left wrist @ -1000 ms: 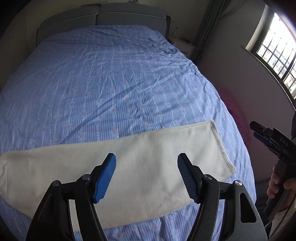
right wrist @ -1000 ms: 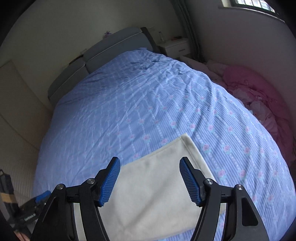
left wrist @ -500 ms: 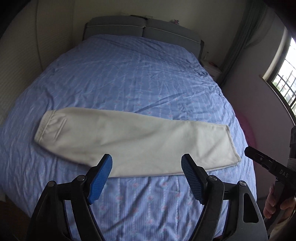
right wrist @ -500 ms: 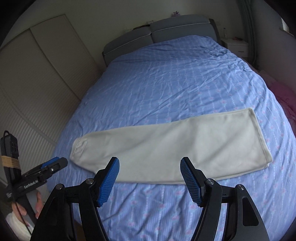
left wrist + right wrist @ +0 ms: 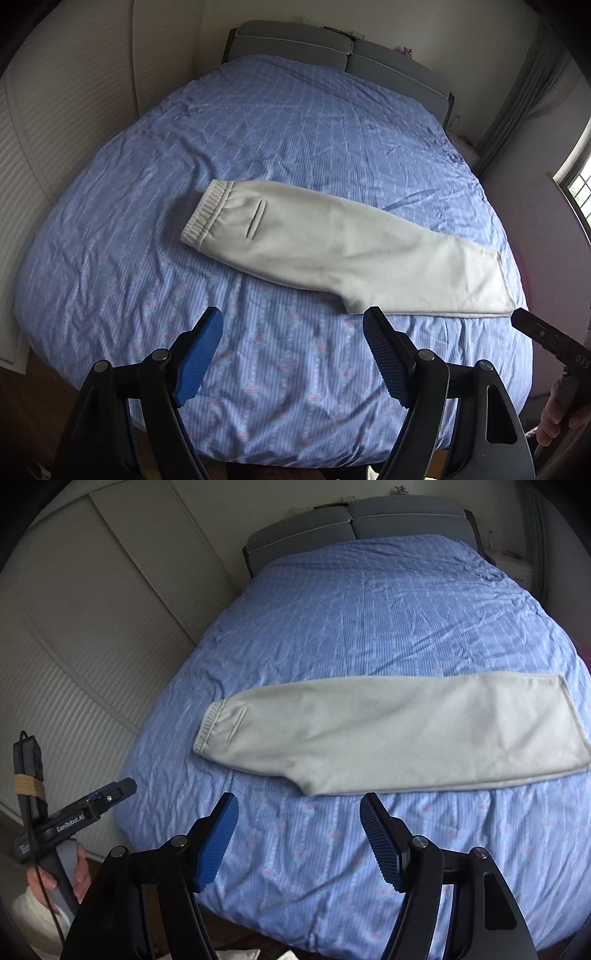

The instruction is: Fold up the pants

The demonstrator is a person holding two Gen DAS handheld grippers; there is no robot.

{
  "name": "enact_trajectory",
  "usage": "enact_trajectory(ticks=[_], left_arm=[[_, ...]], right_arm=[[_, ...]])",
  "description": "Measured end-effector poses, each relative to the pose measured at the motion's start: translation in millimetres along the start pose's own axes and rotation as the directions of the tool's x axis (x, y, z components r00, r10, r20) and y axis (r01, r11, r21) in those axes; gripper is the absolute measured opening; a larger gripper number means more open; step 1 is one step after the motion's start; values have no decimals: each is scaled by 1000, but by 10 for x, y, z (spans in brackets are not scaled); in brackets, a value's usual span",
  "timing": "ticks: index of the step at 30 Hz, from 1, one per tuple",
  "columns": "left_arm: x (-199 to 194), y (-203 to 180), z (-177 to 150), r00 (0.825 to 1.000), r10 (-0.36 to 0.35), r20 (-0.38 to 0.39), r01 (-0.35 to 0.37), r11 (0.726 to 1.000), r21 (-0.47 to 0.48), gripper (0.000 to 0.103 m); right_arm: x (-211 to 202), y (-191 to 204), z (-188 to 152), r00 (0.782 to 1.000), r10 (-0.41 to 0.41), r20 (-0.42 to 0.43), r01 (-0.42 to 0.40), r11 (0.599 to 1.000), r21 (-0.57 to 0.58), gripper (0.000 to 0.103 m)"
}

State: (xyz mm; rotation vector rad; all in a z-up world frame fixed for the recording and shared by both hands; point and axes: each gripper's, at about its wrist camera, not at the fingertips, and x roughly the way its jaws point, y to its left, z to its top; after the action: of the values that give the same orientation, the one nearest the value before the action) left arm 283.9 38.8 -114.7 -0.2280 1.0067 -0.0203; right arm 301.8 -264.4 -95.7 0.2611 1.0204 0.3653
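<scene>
Cream pants [image 5: 332, 247] [image 5: 399, 738] lie flat on the blue bedspread [image 5: 277, 122] [image 5: 369, 609], folded lengthwise so one leg covers the other. The elastic waistband is at the left, the hem at the right. My left gripper [image 5: 293, 332] hangs open above the bed's near edge, short of the pants, with nothing between its blue pads. My right gripper [image 5: 299, 818] is also open and empty, in front of the crotch corner. Each gripper shows at the edge of the other's view, held by a hand.
A grey headboard [image 5: 332, 48] stands at the far end of the bed. Cream wardrobe doors [image 5: 92, 627] line the left side. A window [image 5: 580, 184] and curtain [image 5: 528, 85] are on the right, with a white nightstand [image 5: 513, 566] by the headboard.
Both grippers have pulled back and swung left from over the pant leg to the bed's near edge. The whole pants now show. The left jaws stand slightly wider.
</scene>
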Motion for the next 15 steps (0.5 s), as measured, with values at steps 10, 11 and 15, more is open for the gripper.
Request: enact_trajectory(ticks=[10, 11, 15], left_arm=[[568, 1193, 42, 993, -27, -119, 5, 984, -177, 78], [658, 1285, 58, 991, -34, -126, 8, 979, -204, 78], [1076, 1537, 172, 984, -94, -148, 52, 963, -266, 78]], right_arm=[[836, 611, -259, 987, -111, -119, 119, 991, 66, 69], [954, 621, -261, 982, -117, -146, 129, 989, 74, 69], [1358, 656, -226, 963, -142, -228, 165, 982, 89, 69]])
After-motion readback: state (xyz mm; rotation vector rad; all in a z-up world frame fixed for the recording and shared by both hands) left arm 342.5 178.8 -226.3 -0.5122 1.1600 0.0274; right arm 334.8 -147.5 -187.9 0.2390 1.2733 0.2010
